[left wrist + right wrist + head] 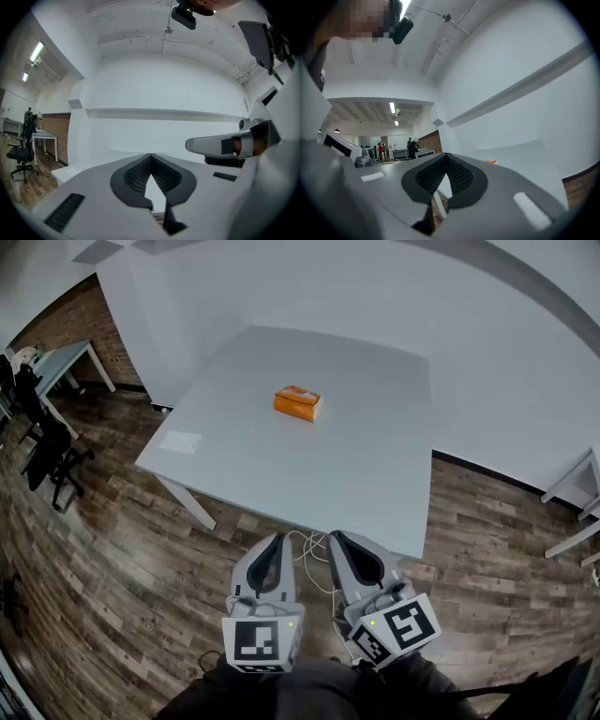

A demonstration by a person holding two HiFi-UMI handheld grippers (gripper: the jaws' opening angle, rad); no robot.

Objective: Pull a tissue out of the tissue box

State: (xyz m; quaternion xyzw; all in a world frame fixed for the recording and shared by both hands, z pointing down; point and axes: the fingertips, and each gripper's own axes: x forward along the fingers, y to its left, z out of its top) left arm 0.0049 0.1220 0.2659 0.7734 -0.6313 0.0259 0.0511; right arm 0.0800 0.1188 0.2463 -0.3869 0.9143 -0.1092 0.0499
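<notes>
An orange tissue box stands near the middle of a white table, with a pale tissue showing at its top slot. Both grippers are held low over the floor, short of the table's near edge and well away from the box. My left gripper is shut with nothing between its jaws, and in its own view the ribbed pads meet at the tip. My right gripper is beside it, also shut and empty. Past its closed pads, a sliver of the orange tissue box shows on the table.
A white sheet lies at the table's left corner. A pale cable loops on the wood floor under the near edge. Black office chairs and a desk stand far left. White furniture legs stand at right.
</notes>
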